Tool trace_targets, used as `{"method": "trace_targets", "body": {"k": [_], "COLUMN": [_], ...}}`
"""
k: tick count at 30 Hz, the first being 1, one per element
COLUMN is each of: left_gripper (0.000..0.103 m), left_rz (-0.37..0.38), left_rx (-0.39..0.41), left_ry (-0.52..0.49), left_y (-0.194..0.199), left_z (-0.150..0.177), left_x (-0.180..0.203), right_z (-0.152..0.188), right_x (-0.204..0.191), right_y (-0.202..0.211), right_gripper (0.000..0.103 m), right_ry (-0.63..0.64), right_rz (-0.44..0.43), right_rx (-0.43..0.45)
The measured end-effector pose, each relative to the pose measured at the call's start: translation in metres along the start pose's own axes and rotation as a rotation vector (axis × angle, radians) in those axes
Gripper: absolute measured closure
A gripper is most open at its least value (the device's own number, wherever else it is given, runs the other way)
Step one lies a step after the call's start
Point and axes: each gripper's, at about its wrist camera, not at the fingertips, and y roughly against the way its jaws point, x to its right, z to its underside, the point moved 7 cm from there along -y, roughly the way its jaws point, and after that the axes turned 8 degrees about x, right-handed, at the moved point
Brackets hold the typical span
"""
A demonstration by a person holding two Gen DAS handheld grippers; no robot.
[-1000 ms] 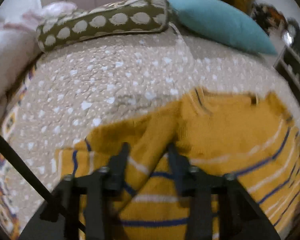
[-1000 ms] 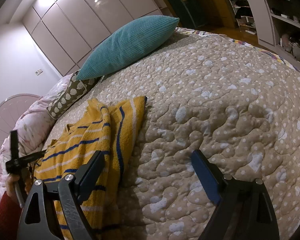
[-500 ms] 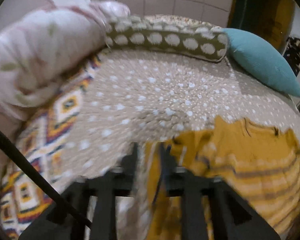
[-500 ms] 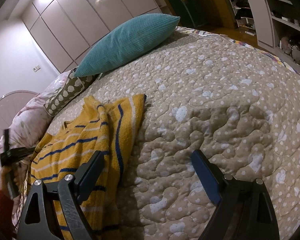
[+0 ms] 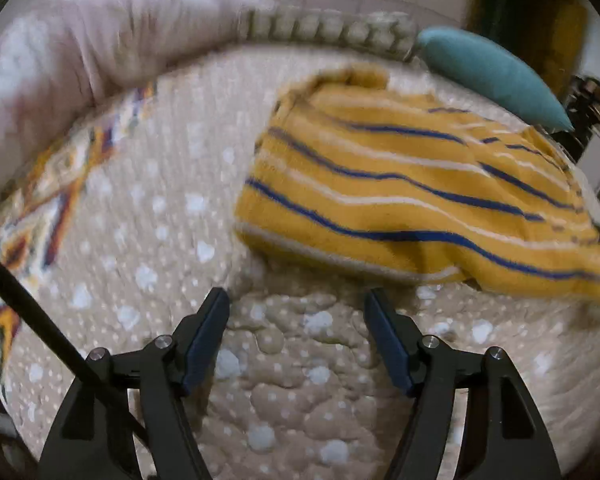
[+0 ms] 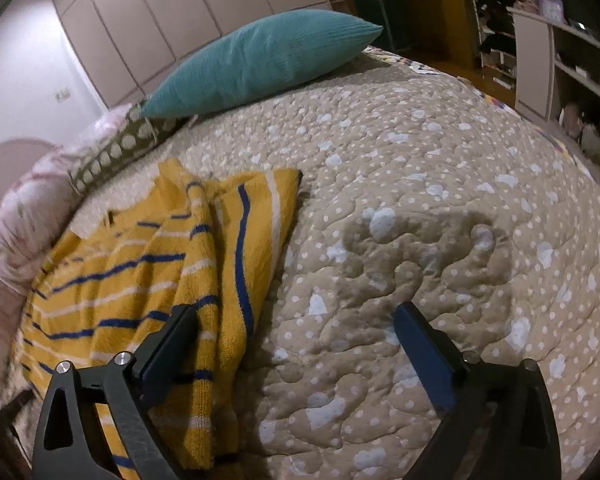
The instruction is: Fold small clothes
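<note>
A mustard-yellow knit sweater (image 5: 412,184) with blue and white stripes lies partly folded on the beige dotted quilt (image 5: 292,360). In the left wrist view my left gripper (image 5: 296,300) hovers over bare quilt just short of the sweater's near hem, its jaws opening with nothing between them. In the right wrist view the same sweater (image 6: 148,272) lies at the left, one side folded over. My right gripper (image 6: 296,316) stands wide and still opening; its left finger is over the sweater's edge, its right finger over the quilt (image 6: 440,208), and nothing is gripped.
A teal cushion (image 6: 256,64) and an olive dotted bolster (image 6: 116,148) lie at the head of the bed. A pale pink floral duvet (image 5: 72,52) is bunched along the left side. A patterned blanket border (image 5: 40,200) runs beside it. Shelves (image 6: 560,52) stand at the right.
My left gripper let go of the sweater sleeve, opened, and drew back toward the near hem. The right gripper stayed in place and opened slightly wider.
</note>
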Motion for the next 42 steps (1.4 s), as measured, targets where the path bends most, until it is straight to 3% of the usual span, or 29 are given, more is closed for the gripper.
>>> {"method": "trace_targets", "body": {"k": [5, 7, 8, 10, 12, 16, 17, 22, 26, 29, 31, 35, 37, 42], "left_gripper": [0.022, 0.022, 0.021, 0.021, 0.021, 0.021, 0.021, 0.021, 0.021, 0.021, 0.021, 0.021, 0.021, 0.021], "left_rz": [0.027, 0.030, 0.026, 0.021, 0.020, 0.025, 0.026, 0.025, 0.024, 0.025, 0.025, 0.025, 0.025, 0.024], "left_rx": [-0.011, -0.002, 0.006, 0.012, 0.017, 0.024, 0.026, 0.027, 0.028, 0.027, 0.028, 0.028, 0.028, 0.027], "left_ry": [0.009, 0.002, -0.004, -0.007, -0.006, -0.002, -0.002, -0.002, -0.003, -0.002, -0.002, -0.002, -0.002, -0.003], "left_y": [-0.005, -0.007, -0.006, -0.006, -0.008, -0.007, -0.005, -0.005, -0.004, -0.005, -0.005, -0.004, -0.004, -0.004], "left_z": [0.001, 0.000, 0.001, 0.000, 0.001, 0.001, 0.002, 0.002, 0.002, 0.003, 0.002, 0.003, 0.002, 0.002], "left_x": [0.001, 0.002, 0.002, 0.003, 0.002, 0.002, 0.002, 0.003, 0.002, 0.003, 0.003, 0.002, 0.002, 0.002], "right_z": [-0.001, -0.007, -0.011, -0.028, -0.042, -0.051, -0.050, -0.050, -0.051, -0.071, -0.085, -0.093, -0.081, -0.032], "right_x": [-0.005, -0.005, -0.006, -0.009, -0.024, -0.075, -0.088, -0.119, -0.090, -0.082, -0.085, -0.076, -0.057, -0.007], "right_y": [-0.007, -0.003, 0.002, 0.030, 0.051, 0.052, 0.046, -0.021, -0.084, -0.089, -0.073, -0.014, 0.024, 0.073], "right_gripper": [0.001, 0.007, 0.016, 0.020, 0.023, 0.037, 0.042, 0.042, 0.043, 0.043, 0.042, 0.029, 0.024, 0.020], "right_ry": [0.073, 0.081, 0.078, 0.063, 0.042, 0.119, 0.149, 0.176, 0.119, 0.111, 0.124, 0.019, -0.071, -0.197], "right_rz": [0.065, 0.078, 0.084, 0.109, 0.057, -0.063, -0.083, -0.094, 0.061, 0.135, 0.144, -0.026, -0.131, -0.199], "right_rx": [-0.063, -0.114, -0.113, -0.028, 0.032, 0.008, -0.004, -0.115, -0.226, -0.189, -0.131, -0.073, -0.068, -0.089]}}
